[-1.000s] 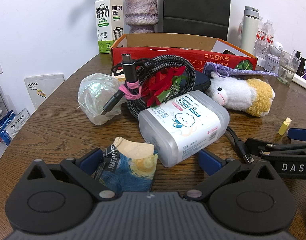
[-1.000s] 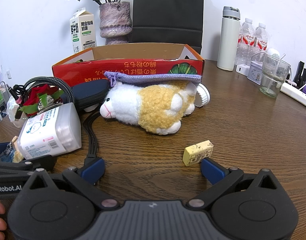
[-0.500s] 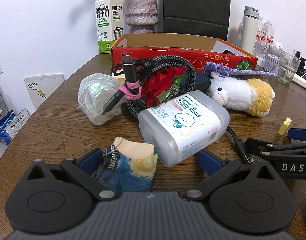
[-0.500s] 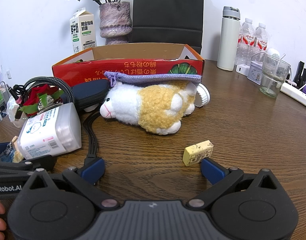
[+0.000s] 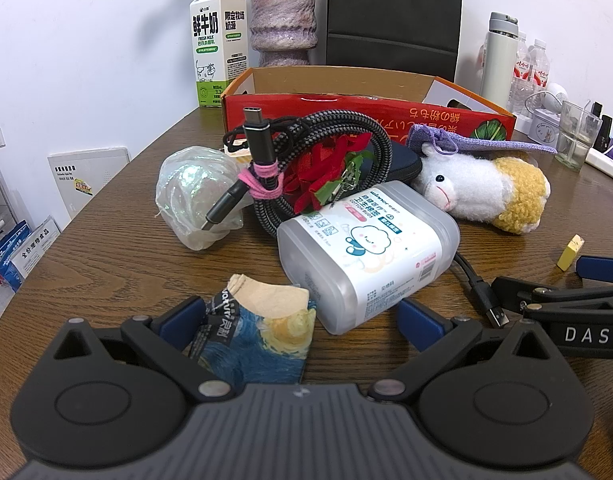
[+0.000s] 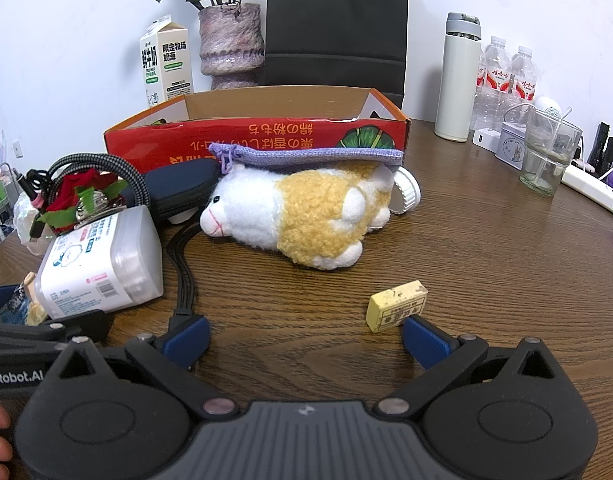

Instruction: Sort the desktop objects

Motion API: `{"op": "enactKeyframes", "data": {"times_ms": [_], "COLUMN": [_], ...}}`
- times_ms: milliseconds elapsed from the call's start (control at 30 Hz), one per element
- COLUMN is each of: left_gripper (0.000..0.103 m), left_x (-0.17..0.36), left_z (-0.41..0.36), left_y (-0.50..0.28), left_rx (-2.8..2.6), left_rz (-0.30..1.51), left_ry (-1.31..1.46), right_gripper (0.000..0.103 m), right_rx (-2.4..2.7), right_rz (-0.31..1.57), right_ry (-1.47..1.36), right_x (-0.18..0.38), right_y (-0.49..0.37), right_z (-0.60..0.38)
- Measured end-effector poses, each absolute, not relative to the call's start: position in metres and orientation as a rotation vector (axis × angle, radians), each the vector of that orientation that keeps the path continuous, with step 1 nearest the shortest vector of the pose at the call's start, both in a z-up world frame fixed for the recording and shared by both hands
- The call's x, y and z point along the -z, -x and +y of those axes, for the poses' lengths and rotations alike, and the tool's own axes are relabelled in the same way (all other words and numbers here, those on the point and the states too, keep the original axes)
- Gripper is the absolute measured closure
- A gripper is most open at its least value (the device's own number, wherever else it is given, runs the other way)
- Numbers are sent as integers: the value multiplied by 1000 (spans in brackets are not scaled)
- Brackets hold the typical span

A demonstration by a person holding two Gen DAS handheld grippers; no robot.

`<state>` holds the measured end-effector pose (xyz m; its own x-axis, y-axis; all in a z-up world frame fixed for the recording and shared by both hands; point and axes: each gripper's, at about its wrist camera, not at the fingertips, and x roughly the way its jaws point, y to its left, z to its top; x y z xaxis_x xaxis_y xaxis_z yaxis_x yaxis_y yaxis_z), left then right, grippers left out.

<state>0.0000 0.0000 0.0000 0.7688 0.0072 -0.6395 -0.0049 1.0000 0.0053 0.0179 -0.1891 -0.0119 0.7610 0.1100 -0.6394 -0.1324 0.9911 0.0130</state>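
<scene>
wooden table (image 6: 486, 264) carries the clutter. left gripper (image 5: 298, 318) is spread wide, a blue patterned sock (image 5: 262, 332) lying between its fingers, the cotton bud box (image 5: 370, 252) just beyond at 1 o'clock. right gripper (image 6: 304, 334) is also wide apart, gripping nothing; a yellow eraser (image 6: 396, 306) sits just beside its right fingertip, the plush sheep (image 6: 294, 216) at 12 o'clock.
</scene>
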Motion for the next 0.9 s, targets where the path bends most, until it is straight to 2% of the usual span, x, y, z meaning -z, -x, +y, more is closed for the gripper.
{"op": "enactKeyframes", "data": {"times_ms": [900], "left_gripper": [0], "left_x": [-1], "left_z": [-1], "left_y": [6], "left_rx": [7], "left_rz": [681], "left_ry": [-14], "right_gripper": [0], "right_rx": [-131], "right_rz": [694], "right_ry": [36], "right_x": [12], "right_y": [-18], "right_z": [-189]}}
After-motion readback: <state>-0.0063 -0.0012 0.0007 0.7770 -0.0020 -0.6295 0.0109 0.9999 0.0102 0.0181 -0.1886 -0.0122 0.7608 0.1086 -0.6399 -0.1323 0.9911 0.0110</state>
